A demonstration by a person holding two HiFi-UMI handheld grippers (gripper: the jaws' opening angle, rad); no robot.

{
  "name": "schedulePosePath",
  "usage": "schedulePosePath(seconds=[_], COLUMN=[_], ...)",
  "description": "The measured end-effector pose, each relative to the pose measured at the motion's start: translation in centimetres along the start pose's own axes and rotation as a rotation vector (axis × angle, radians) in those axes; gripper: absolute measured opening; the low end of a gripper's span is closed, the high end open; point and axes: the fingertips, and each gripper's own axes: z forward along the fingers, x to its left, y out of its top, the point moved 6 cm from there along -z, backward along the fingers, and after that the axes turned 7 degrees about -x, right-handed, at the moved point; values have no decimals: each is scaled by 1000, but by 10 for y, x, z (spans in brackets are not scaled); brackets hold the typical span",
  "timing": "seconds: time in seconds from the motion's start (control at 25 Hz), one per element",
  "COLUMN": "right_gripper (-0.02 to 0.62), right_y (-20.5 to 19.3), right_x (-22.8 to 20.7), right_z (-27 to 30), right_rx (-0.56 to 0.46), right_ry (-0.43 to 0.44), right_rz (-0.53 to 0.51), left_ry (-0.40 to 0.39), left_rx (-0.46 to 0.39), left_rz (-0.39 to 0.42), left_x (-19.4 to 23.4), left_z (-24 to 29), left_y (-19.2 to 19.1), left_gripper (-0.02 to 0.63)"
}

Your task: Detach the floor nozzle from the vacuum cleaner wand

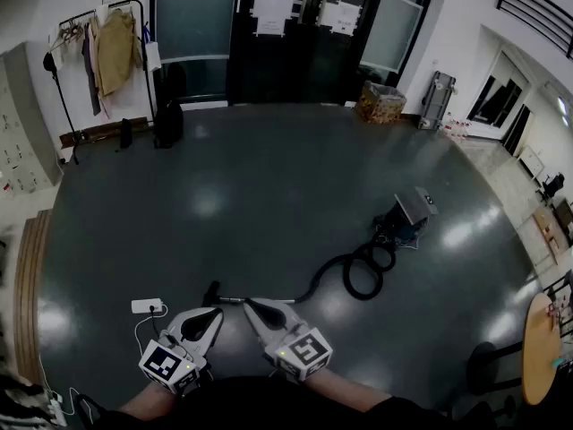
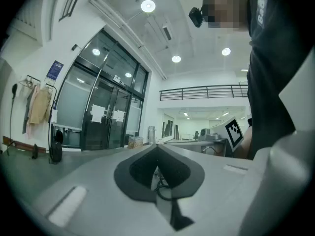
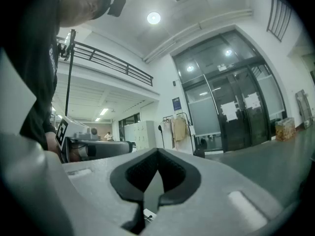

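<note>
The vacuum's grey canister (image 1: 409, 216) sits on the dark floor at right, its black hose (image 1: 363, 272) coiled in front of it. From the hose the thin wand (image 1: 269, 300) runs left to a small black floor nozzle (image 1: 211, 291). Both grippers are held low and level near me. The left gripper (image 1: 216, 313) is shut and empty, its tip just below the nozzle. My right gripper (image 1: 250, 305) is also shut and empty, its tip over the wand. In the left gripper view the left gripper (image 2: 157, 147) shows closed jaws; the right gripper (image 3: 157, 152) looks the same in its own view.
A white power strip (image 1: 146, 306) with a cable lies left of the nozzle. A coat rack (image 1: 100, 50) stands at the far left before glass doors (image 1: 295, 34). A cardboard box (image 1: 380, 102) and a suitcase (image 1: 436, 99) stand far right; a round table (image 1: 540, 349) is near right.
</note>
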Motion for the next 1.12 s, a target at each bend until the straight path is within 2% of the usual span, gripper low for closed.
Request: schedulePosePath(seconds=[0.52, 0.64, 0.88, 1.12], right_gripper=[2, 2, 3, 2], right_y=[1, 4, -1, -23], right_x=[-15, -21, -42, -62], right_z=[-7, -11, -28, -12], right_rx=[-46, -58, -55, 2], right_ry=[-9, -2, 36, 44], right_rz=[16, 4, 37, 29], left_ry=[20, 49, 108, 224], left_rx=[28, 39, 47, 54], left_rz=[-10, -24, 33, 54], left_x=[-3, -4, -5, 39], left_z=[14, 21, 38, 27], left_y=[-7, -8, -14, -20], left_gripper=[0, 0, 0, 0])
